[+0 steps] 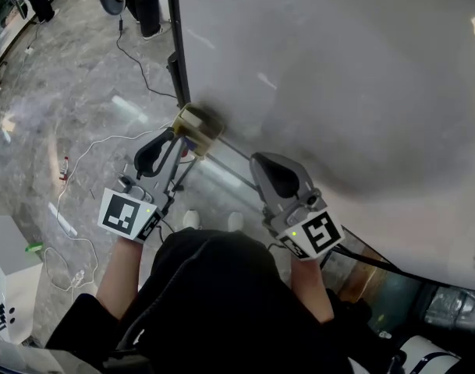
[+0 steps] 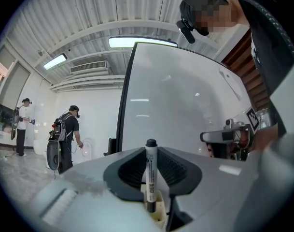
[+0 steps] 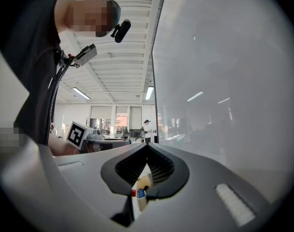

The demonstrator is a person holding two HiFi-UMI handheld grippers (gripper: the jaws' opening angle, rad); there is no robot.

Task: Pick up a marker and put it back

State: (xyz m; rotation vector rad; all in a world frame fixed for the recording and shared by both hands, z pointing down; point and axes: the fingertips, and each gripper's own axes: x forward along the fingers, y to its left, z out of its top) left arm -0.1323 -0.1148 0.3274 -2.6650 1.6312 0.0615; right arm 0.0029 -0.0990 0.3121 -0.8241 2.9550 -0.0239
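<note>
The left hand-held gripper (image 2: 151, 150) is closed on the upright marker (image 2: 150, 178), whose lower end sits in the beige holder (image 1: 196, 123) at the whiteboard (image 1: 338, 76) corner. The right hand-held gripper (image 3: 147, 146) is closed and empty.

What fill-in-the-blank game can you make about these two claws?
The left claw grips a ___. It stands ___ between the jaws. The right claw is empty and ___. Both claws face a big white ___.
Missing words: marker, upright, shut, board.
</note>
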